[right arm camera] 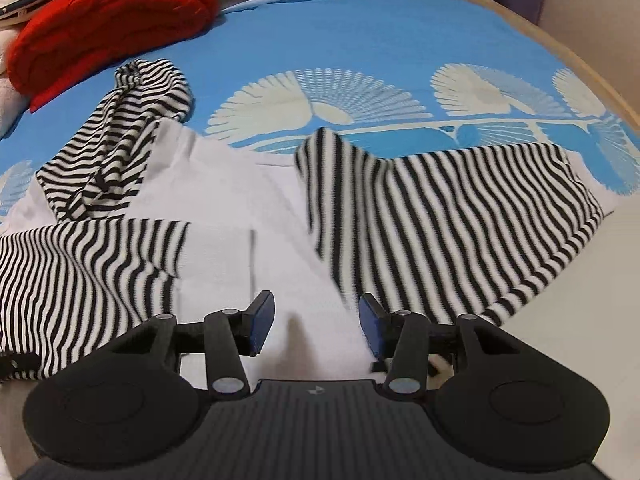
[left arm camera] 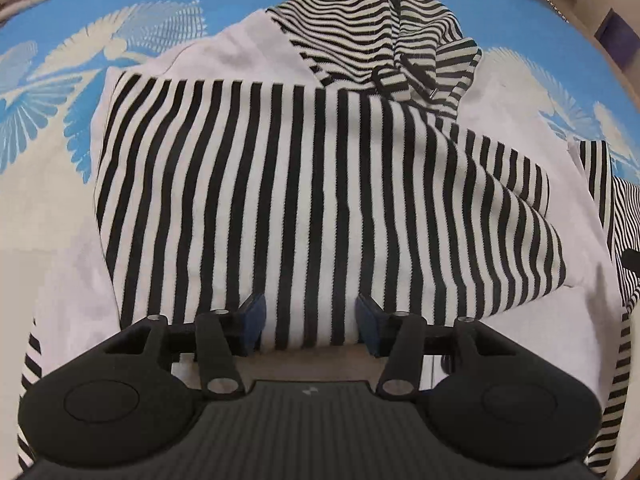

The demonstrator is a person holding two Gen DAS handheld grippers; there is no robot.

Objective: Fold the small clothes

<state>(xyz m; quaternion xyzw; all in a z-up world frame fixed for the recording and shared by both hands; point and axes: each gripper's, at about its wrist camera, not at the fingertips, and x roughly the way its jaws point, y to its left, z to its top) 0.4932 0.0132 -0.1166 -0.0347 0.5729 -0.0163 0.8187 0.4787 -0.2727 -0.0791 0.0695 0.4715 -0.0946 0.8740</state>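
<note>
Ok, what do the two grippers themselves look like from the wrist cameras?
Both look alike. The left gripper and right gripper have matte black bodies with two rounded lobes, a ribbed dark grey centre plate bearing a small pale mark, black linkage arms with silver pivot pins, and blue pads on the fingers. No cables, hands or sleeves show.

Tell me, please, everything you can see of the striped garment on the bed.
The garment is soft knit, white in the body with black-and-white striped sleeves and a striped hood. It lies spread on the blue patterned sheet, partly folded: one sleeve is laid flat across the body, the other sleeve lies rumpled toward the far side. The hood is bunched at the top. Both tongs stand open over it; neither grips it.
</note>
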